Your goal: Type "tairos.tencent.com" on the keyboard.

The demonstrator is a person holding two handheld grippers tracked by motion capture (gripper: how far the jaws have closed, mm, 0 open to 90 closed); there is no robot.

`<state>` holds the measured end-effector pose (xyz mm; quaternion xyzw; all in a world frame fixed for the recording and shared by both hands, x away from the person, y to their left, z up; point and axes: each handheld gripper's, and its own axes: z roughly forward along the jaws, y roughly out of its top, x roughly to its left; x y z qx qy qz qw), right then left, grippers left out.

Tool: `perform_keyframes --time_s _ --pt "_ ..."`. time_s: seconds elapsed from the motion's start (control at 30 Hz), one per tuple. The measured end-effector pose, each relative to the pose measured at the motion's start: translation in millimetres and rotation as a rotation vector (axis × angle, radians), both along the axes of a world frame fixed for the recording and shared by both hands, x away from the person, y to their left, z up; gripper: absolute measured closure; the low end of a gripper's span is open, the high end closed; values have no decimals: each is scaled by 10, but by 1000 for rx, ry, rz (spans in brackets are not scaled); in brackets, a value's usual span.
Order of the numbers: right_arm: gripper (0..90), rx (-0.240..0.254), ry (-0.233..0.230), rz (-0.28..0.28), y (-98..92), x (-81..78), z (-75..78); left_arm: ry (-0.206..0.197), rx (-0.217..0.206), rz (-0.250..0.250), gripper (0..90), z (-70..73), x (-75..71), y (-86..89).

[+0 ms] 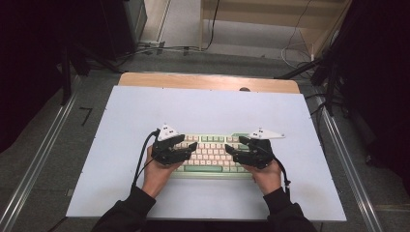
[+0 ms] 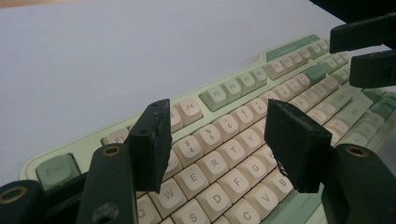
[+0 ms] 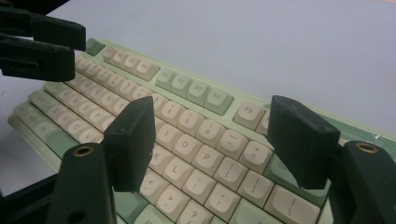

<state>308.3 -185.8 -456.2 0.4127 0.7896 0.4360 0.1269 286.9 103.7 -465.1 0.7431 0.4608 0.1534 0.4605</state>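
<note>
A pale green keyboard [image 1: 212,155] with cream keys lies on the white table top [image 1: 208,108], near the front. My left gripper [image 1: 190,149] hovers over the keyboard's left half, jaws open. In the left gripper view its pads [image 2: 224,144] stand apart above the number and letter keys [image 2: 233,88], with nothing gripped. My right gripper [image 1: 235,145] hangs over the right half, also open. In the right gripper view it [image 3: 219,140] straddles the O, P and bracket keys [image 3: 187,88] without pressing on anything. Each gripper shows in the other's view: the right gripper [image 2: 366,51] and the left gripper [image 3: 44,44].
A wooden strip [image 1: 208,81] borders the table's far edge. Metal rails [image 1: 38,159] run along both sides on the floor. Cables [image 1: 159,48] and dark stands [image 1: 333,67] lie beyond the table. Bare white surface stretches behind and beside the keyboard.
</note>
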Motion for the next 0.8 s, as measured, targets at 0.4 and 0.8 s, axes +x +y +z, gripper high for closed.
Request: perform_keyframes --time_s 0.4,0.8 --pt "509 8 18 46 32 11 -38 -6 -19 19 338 10 -66 117" --pt "877 -22 4 101 124 13 -90 -1 -20 15 343 -34 -164 180"
